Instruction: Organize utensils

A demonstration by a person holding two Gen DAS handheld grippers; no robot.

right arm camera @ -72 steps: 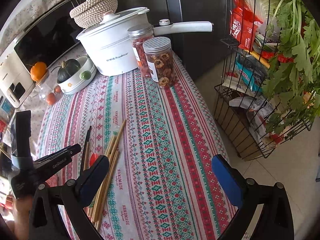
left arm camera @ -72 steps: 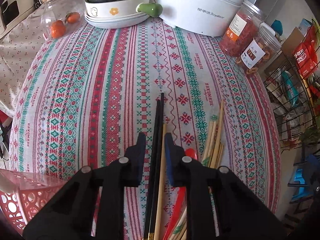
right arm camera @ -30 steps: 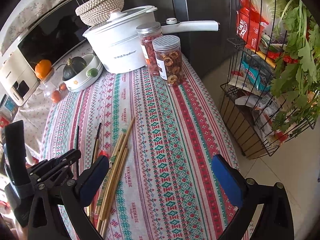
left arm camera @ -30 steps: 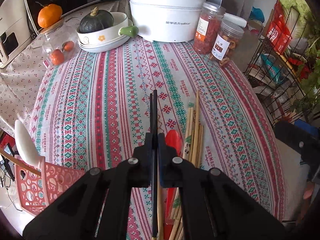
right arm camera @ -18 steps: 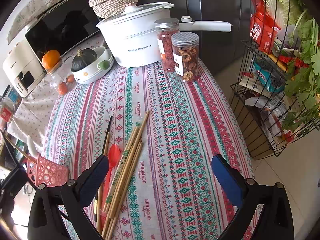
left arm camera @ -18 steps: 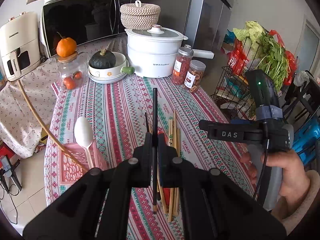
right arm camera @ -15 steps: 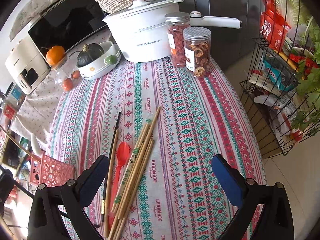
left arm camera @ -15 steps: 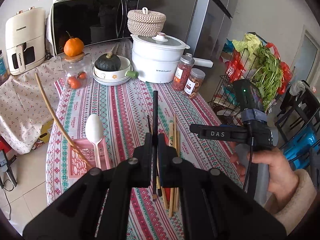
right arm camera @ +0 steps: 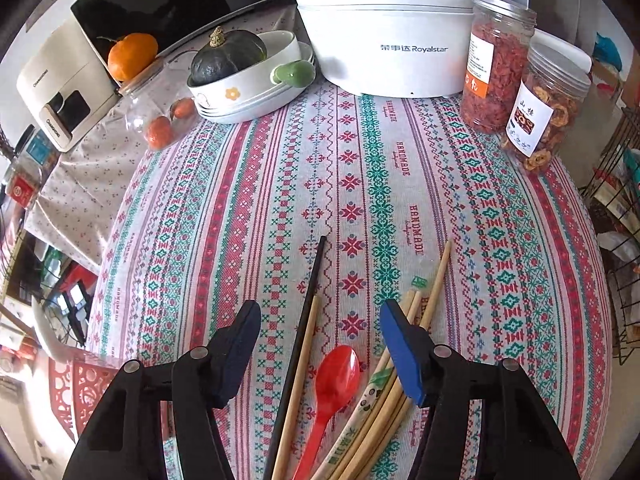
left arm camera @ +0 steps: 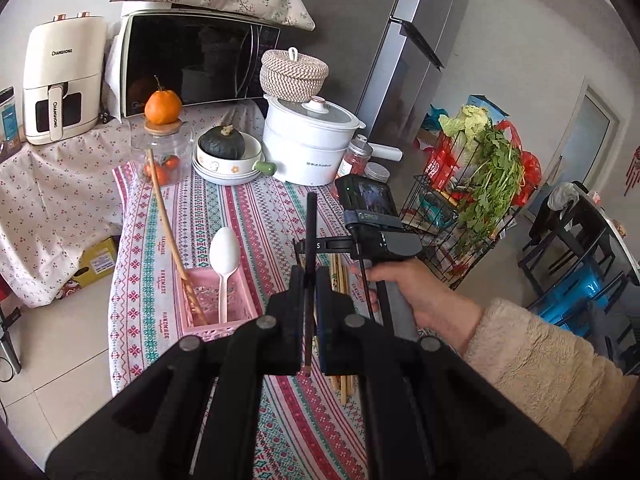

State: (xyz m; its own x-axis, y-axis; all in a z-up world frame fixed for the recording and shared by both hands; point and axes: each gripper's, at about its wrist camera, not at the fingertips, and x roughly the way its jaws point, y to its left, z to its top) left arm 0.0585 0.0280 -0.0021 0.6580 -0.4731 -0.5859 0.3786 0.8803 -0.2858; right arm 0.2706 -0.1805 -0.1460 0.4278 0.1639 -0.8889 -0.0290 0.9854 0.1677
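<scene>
The left gripper [left arm camera: 308, 280] is clamped on a black chopstick [left arm camera: 310, 240], raised above the pink basket [left arm camera: 240, 300]. The right gripper [right arm camera: 320, 332], jaws half apart after just closing, straddles a black chopstick [right arm camera: 308, 300], a bamboo chopstick [right arm camera: 300, 372] and a red spoon [right arm camera: 334, 380] without touching them. All lie on a striped tablecloth [right arm camera: 400, 184] printed "HANDMADE"; behind stands a white "Royalstar" pot [right arm camera: 384, 40].

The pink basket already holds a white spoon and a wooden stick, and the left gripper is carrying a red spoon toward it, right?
Not quite: the left gripper is shut on a black chopstick, as the left wrist view shows. The red spoon lies on the tablecloth in the right wrist view. The pink basket does hold the white spoon and the wooden stick.
</scene>
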